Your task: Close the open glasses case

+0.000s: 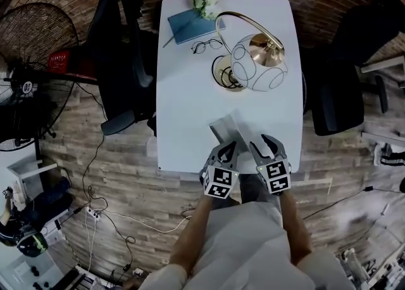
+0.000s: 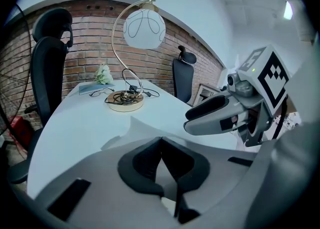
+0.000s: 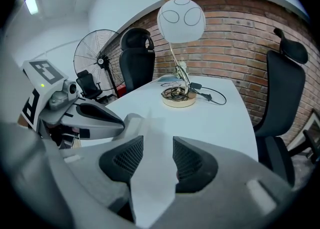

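Observation:
The pale grey glasses case (image 1: 225,128) lies at the near edge of the white table (image 1: 190,105), with its flap raised. My right gripper (image 1: 263,143) comes in from the right. In the right gripper view the case (image 3: 156,173) fills the gap between the right gripper's (image 3: 158,145) black pads, so it is shut on the case. My left gripper (image 1: 230,147) is at the case's near end. Its pads meet at the tips in the left gripper view (image 2: 160,142), with the case (image 2: 134,124) just beyond them. I see nothing pinched there.
A gold lamp with a white globe shade (image 1: 258,62) stands mid-table. Behind it lie a pair of glasses (image 1: 207,45), a blue book (image 1: 190,26) and white flowers (image 1: 205,0). Black office chairs (image 1: 123,54) flank the table, and a fan (image 1: 28,73) stands far left.

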{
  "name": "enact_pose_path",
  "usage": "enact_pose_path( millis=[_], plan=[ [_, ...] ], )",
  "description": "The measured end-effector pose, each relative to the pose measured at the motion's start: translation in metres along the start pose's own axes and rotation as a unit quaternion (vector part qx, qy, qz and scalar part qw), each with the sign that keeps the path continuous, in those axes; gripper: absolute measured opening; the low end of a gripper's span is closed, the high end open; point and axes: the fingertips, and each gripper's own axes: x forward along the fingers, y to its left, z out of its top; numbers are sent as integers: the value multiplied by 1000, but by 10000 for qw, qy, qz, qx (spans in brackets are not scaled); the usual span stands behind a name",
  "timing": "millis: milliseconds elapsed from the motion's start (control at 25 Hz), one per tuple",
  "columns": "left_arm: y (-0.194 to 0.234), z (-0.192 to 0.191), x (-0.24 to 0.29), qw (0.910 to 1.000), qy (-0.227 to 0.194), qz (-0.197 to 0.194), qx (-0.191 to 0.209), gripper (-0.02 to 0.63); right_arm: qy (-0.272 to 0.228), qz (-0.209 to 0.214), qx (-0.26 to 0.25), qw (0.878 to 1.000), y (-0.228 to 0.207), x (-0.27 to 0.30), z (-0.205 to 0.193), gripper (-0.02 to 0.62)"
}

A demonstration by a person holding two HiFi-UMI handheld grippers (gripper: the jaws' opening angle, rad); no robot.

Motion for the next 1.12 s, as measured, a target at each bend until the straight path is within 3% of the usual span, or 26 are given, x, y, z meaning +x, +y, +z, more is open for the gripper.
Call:
enact_pose_path(
  millis=[1120],
  plan=[
    [-20,-11,12,9995,111,-274,120,6,123,166,-7,9998,15,14,-13,184]
  ],
)
